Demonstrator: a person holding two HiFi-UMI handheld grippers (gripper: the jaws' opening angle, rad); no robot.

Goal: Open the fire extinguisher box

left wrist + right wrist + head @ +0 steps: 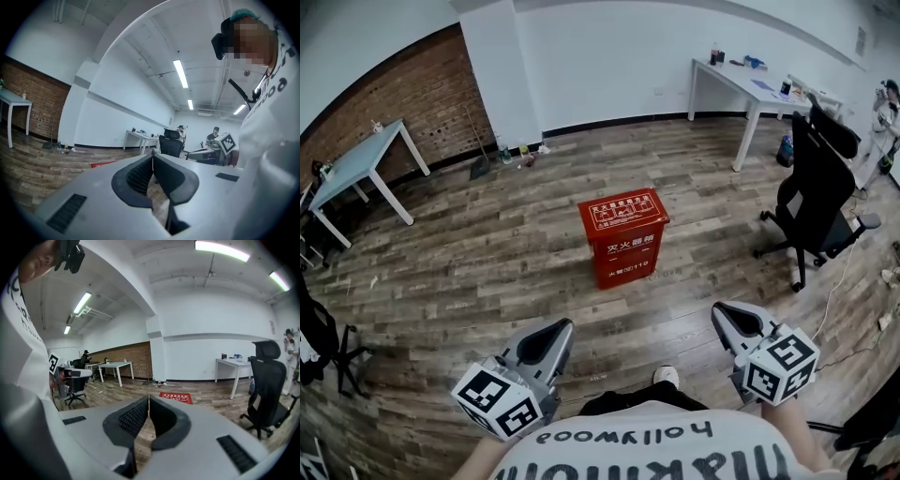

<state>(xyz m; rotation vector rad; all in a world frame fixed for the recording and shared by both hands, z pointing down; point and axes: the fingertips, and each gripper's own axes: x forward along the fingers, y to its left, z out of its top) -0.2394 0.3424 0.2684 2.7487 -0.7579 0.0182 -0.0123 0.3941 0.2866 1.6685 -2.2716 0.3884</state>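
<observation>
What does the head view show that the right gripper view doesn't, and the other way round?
Only the head view shows the front face of the red box, standing closed on the floor, and the person's shoe. Only the right gripper view shows the ceiling lights and the right tool up close, jaws shut on nothing. Both show the red box, the black office chair, the white table and the brick wall.
</observation>
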